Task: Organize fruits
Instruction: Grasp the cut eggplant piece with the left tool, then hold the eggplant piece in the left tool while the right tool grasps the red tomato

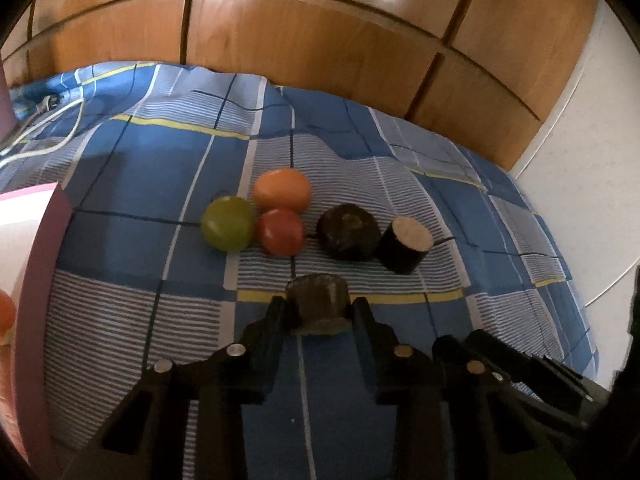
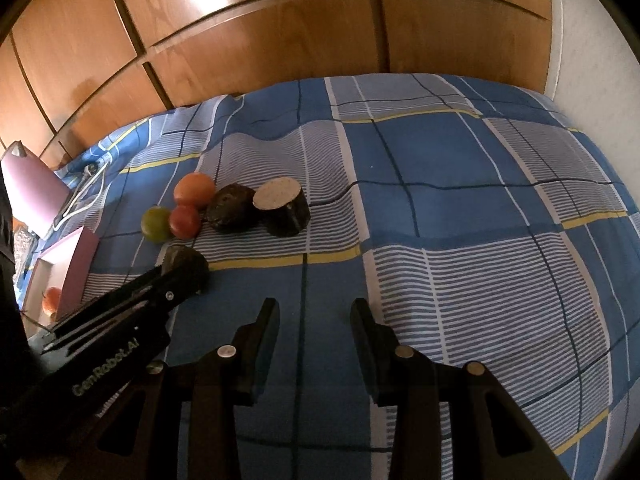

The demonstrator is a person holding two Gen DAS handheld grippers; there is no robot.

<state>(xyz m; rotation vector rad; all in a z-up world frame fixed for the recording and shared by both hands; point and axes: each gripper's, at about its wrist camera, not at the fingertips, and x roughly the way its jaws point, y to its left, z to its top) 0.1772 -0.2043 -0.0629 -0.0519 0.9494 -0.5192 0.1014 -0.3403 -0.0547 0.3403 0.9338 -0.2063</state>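
An orange fruit [image 1: 282, 195], a green one [image 1: 227, 223] and a red one [image 1: 281, 232] lie bunched together on the blue checked bedspread [image 1: 132, 184]. Right of them sit a dark round chunk [image 1: 349, 232] and a dark chunk with a pale cut face [image 1: 405, 244]. My left gripper [image 1: 320, 306] is shut on a third dark chunk [image 1: 316, 292], low over the cloth just in front of the group. In the right wrist view that chunk [image 2: 192, 266] shows at the left gripper's tip. My right gripper [image 2: 314, 308] stands open over bare cloth with nothing between its fingers, to the right of the left one.
A pink box [image 1: 38, 264] stands open at the left with an orange fruit [image 2: 52, 294] inside. A white cable [image 1: 60, 136] lies at the far left of the bed. Wooden wardrobe doors [image 1: 320, 40] rise behind the bed, and a white wall [image 1: 580, 120] is at the right.
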